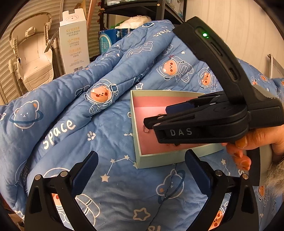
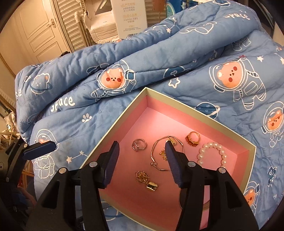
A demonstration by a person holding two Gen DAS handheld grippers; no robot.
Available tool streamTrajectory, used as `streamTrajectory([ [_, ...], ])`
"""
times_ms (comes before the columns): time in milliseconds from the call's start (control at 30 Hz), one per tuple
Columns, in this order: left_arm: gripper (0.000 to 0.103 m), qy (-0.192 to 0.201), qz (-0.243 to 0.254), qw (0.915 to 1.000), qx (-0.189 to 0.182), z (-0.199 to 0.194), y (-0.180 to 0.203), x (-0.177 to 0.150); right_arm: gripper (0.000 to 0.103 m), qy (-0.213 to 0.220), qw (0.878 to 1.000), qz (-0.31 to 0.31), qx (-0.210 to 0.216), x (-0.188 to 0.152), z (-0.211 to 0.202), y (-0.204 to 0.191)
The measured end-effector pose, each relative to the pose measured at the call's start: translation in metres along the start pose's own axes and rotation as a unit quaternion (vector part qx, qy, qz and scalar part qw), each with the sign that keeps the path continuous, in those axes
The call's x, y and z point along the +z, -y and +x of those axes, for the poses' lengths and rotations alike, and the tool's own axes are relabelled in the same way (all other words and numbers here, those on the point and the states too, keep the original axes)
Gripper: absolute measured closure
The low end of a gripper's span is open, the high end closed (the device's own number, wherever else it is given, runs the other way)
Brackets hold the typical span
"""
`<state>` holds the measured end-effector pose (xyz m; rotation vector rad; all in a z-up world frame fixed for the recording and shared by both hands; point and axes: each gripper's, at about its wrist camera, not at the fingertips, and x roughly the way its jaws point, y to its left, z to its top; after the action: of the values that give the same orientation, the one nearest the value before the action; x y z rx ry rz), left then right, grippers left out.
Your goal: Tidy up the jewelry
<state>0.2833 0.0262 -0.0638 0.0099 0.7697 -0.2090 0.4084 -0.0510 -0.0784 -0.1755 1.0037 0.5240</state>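
On the bed, left wrist view: blue space-print quilt (image 1: 110,124) with bear astronauts; tall white carton (image 1: 73,42) and dark shelving (image 1: 142,10) behind. Pale green box with pink lining (image 1: 140,124) lies ahead of the left gripper (image 1: 142,170), jaws spread, nothing between them. Right gripper (image 1: 152,122) hangs over the box.

Right wrist view: panelled door (image 2: 40,30) and louvred shutters (image 2: 71,23) behind the quilt. Right gripper (image 2: 142,160) released above the box interior. Contents: silver ring (image 2: 139,144), thin bangle (image 2: 156,154) beside the right fingertip, gold ring (image 2: 192,138), pearl bracelet (image 2: 213,154), gold charms (image 2: 146,180) between the fingers.
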Motion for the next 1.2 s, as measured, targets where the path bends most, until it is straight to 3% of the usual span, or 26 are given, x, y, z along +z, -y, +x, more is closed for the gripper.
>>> streamTrajectory([
  [133, 0.007, 0.006, -0.001, 1.0000, 0.002, -0.006, 0.002, 0.002, 0.048, 0.026, 0.999, 0.026, -0.007, -0.007, -0.019, 0.009],
  [267, 0.007, 0.013, 0.000, 0.9999, 0.003, -0.012, 0.005, 0.002, 0.029, 0.065, 0.997, 0.037, -0.029, -0.015, -0.043, 0.016],
  [667, 0.007, 0.025, -0.006, 0.9996, 0.008, -0.026, 0.012, -0.001, 0.022, 0.113, 0.989, 0.057, -0.074, -0.042, -0.079, 0.030],
  [767, 0.007, 0.042, -0.015, 0.9989, 0.014, -0.035, 0.012, -0.005, 0.019, 0.129, 0.986, 0.056, -0.089, -0.057, -0.089, 0.027],
  [833, 0.007, 0.056, -0.024, 0.9979, 0.021, -0.043, 0.012, -0.009, 0.012, 0.144, 0.983, 0.057, -0.099, -0.068, -0.098, 0.024],
  [1200, 0.007, 0.097, -0.087, 0.9904, 0.047, -0.091, 0.007, -0.042, 0.011, 0.197, 0.967, 0.087, -0.134, -0.132, -0.145, 0.009],
])
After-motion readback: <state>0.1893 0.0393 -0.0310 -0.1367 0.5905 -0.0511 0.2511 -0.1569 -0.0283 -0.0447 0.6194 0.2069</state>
